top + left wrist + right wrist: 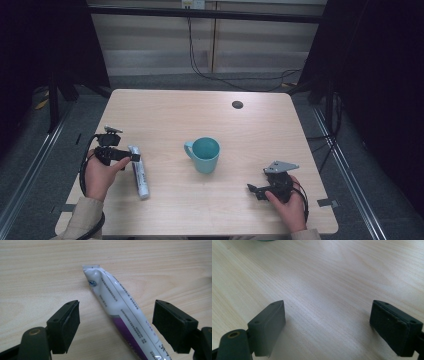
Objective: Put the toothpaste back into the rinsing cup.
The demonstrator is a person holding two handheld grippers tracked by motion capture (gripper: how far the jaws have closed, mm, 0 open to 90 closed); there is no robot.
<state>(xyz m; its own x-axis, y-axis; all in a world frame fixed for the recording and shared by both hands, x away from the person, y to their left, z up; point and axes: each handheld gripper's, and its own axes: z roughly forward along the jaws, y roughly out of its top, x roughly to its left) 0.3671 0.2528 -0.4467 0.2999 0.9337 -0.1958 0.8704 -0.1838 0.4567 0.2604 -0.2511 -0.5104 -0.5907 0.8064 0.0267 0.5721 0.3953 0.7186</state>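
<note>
Left gripper (pixel 116 325): held near the left edge of the table (pixel 200 107), jaws spread wide to either side of the tube; neither pad is seen pressing on it. Nothing is gripped.

Toothpaste tube (pixel 122 315): one, white with a purple band, lying flat near the table's left edge, crimped end pointing towards the far edge. It is set askew between the jaws, closer to the right-hand pad as seen in the left gripper view.

Risks, as judged:
- The tube may be pushed sideways or spun by the nearer pad before the other pad meets it, because of the skewed lie.
- The glossy, soft body may be squeezed out of a closing grip, or pinched only at its edge.
- The jaws may scrape the tabletop if lowered too far.

Right gripper (pixel 328 327): held near the front right corner of the table, jaws wide apart over bare wood, nothing between them.

Teal mug (pixel 204 154): one, upright near the table's middle, handle to the left, well apart from both grippers.

Round cable port (pixel 237 104): one, near the far edge.

Count: two grippers, one tube, one mug, one table.
</note>
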